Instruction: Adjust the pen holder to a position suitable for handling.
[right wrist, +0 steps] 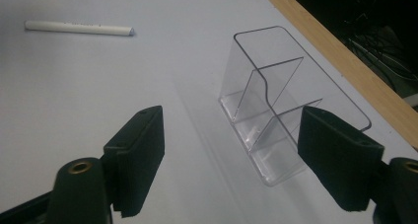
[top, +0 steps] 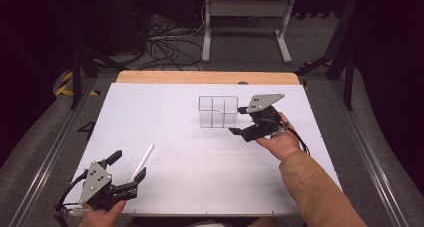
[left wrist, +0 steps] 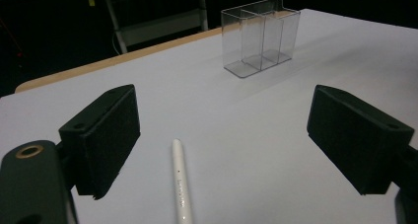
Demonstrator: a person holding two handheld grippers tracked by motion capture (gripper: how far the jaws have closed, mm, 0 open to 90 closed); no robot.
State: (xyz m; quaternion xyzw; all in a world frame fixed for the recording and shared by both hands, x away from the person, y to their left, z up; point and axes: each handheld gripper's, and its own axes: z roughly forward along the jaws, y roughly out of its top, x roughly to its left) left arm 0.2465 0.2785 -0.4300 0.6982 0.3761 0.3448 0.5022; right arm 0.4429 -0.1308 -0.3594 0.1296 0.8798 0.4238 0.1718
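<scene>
Left gripper [top: 126, 166] at near left corner of sheet [top: 180, 187], jaws wide, empty, straddling near end of white pen [top: 142, 161]. Pen lies flat, well nearer and left of clear organizer [top: 218, 112]. Right gripper [top: 239, 121] just right of organizer, jaws partly open, gripping nothing.

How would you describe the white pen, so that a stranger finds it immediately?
Look at the white table, at its near left part. There the pen lies flat between the open jaws of the left gripper. It is slim, white and opaque, unlike the clear organizer farther away.
</scene>
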